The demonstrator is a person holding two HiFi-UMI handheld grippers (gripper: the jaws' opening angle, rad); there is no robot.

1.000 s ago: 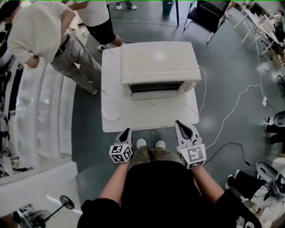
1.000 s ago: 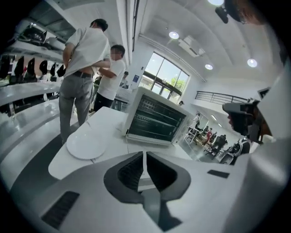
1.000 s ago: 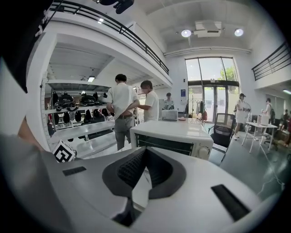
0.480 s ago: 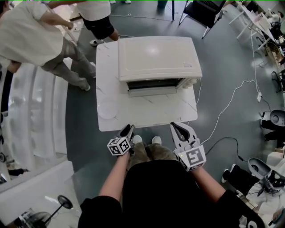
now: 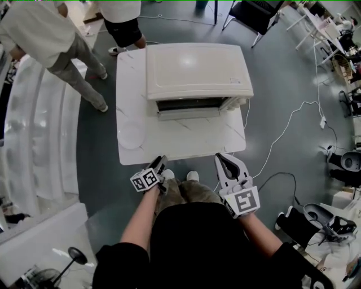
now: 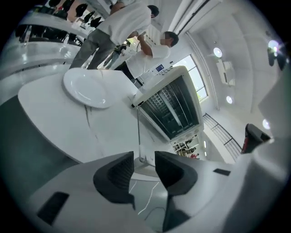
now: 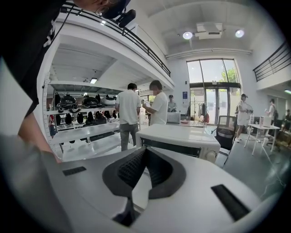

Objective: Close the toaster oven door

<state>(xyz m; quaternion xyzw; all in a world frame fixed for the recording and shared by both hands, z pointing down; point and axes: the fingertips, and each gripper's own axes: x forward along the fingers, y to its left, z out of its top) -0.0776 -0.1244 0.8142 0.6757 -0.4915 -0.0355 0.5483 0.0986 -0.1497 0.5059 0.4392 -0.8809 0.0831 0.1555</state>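
Observation:
The cream toaster oven (image 5: 197, 70) stands at the back of a white table (image 5: 186, 141), its dark glass front (image 6: 170, 107) facing me. From here I cannot tell how far its door stands open. Both grippers hover at the table's near edge, well short of the oven (image 7: 182, 136). My left gripper (image 5: 160, 162) is left of centre. Its jaws are opening, and a clear gap with nothing in it shows in the left gripper view (image 6: 144, 166). My right gripper (image 5: 220, 157) is right of centre. Its pads meet at the tip and hold nothing (image 7: 145, 152).
A white plate (image 5: 131, 135) lies on the table's left front part (image 6: 86, 88). Two people (image 5: 39, 34) stand beyond the table's far left corner. A cable (image 5: 287, 124) runs over the floor on the right, a chair (image 5: 254, 14) stands behind, and a curved white counter (image 5: 34, 141) is at the left.
My left gripper has shifted a little up and to the left and turned its marker cube. The right gripper has barely moved. The two people have stepped farther away.

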